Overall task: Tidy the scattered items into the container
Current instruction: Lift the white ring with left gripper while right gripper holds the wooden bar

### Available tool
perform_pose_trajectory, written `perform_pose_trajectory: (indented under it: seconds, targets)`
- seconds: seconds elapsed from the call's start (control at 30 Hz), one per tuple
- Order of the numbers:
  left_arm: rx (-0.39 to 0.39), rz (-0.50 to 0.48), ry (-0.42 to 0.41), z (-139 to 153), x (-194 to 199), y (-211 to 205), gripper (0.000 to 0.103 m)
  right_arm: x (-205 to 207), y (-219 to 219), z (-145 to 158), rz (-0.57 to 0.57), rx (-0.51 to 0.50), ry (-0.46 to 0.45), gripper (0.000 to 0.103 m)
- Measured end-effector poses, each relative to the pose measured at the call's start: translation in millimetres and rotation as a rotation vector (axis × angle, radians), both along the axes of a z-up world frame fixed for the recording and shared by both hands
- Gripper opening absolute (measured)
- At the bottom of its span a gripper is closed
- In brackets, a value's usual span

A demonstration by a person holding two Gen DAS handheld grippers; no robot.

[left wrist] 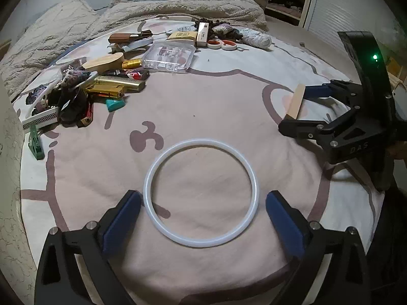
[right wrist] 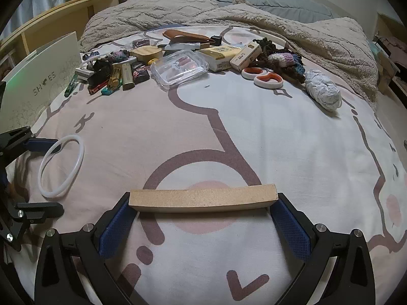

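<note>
Pinching a tan block [right wrist: 202, 200] end to end, the right hand-held gripper [right wrist: 203, 216] hung low over the bed [right wrist: 254, 132], so the step in hand looked like carrying that block to the container. Spread wide, the left hand-held gripper [left wrist: 203, 211] flanked a white ring [left wrist: 201, 193] lying flat on the pink sheet, neither pad touching it. Its next move probably called for closing on one side of the rim, since the ring looked thin and hard to grip. Beyond, a clear box [left wrist: 169, 56] sat among lighters [left wrist: 114, 86], scissors [right wrist: 263, 76] and yarn [right wrist: 323, 94].
</note>
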State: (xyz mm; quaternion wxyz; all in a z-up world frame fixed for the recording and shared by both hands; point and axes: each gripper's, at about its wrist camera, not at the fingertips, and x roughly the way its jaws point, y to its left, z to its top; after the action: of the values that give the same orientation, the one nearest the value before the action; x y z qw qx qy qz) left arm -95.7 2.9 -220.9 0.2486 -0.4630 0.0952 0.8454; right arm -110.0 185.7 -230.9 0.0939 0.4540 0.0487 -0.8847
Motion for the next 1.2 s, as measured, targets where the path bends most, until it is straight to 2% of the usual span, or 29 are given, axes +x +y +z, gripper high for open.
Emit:
perform_pose_trajectory:
  seconds: [0.43, 0.8, 0.97, 1.1, 1.2]
  targets:
    - [0.023, 0.005, 0.018, 4.8, 0.4, -3.4, 0.099, 0.9, -2.0, -6.2, 0.0, 0.018, 0.015, 0.103]
    - [0.064, 0.02, -0.009, 6.7, -8.1, -0.8, 0.099, -1.0, -3.2, -7.5, 0.003, 0.009, 0.029, 0.103]
    - [0.073, -0.003, -0.036, 4.3, -8.8, -0.8, 0.103, -1.7, -1.2, -7.4, 0.005, -0.008, 0.032, 0.103]
    - [0.043, -0.038, -0.046, 3.5, -8.4, 2.2, 0.103, -0.8, -1.3, -7.4, 0.005, -0.01, 0.038, 0.103]
    - [0.031, -0.029, -0.03, 3.0, -7.6, 4.2, 0.103, -0.1, -1.1, -7.3, 0.004, -0.014, 0.043, 0.103]
